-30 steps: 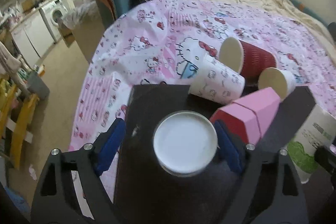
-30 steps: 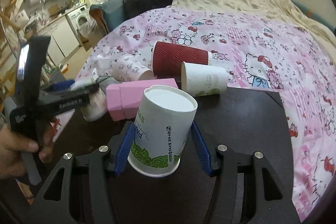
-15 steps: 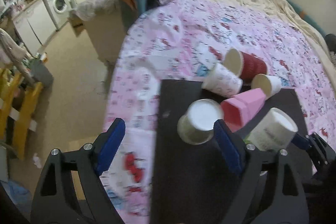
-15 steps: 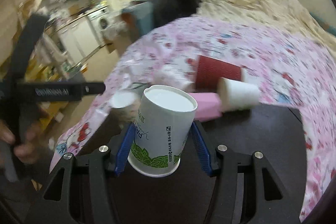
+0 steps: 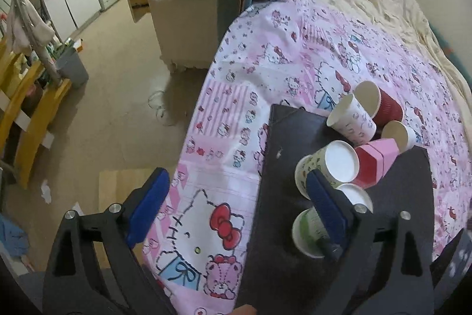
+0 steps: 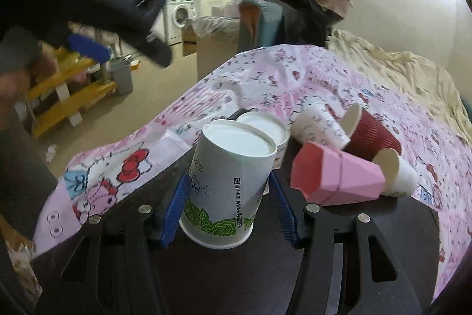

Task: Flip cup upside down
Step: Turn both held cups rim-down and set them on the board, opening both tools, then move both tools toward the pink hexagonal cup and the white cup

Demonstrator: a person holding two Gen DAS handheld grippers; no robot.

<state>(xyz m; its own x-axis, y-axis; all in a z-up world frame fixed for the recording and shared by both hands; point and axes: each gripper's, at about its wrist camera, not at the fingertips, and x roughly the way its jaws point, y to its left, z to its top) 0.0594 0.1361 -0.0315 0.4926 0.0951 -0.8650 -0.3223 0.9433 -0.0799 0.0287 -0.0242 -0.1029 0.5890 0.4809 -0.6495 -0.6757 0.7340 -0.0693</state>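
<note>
My right gripper [image 6: 227,204] is shut on a white paper cup with green leaves [image 6: 228,182], held bottom up, slightly tilted, over the dark table [image 6: 206,279]. That cup also shows in the left wrist view [image 5: 312,229], partly behind my right blue finger. A second upside-down cup with a green pattern [image 5: 327,164] stands on the table [image 5: 280,226] just behind it; it also shows in the right wrist view [image 6: 265,127]. My left gripper [image 5: 236,205] is open and empty, raised above the table's left edge.
Lying on their sides at the table's far edge are a Hello Kitty cup [image 5: 351,123], a red ribbed cup [image 5: 380,104], a small white cup [image 5: 398,135] and a pink-red faceted cup [image 5: 374,164]. A pink Hello Kitty bedspread [image 5: 295,49] surrounds the table. Floor and furniture lie left.
My left gripper has let go of the green-patterned cup and pulled back and up to the left. My right gripper has carried the leaf cup left, beside that cup.
</note>
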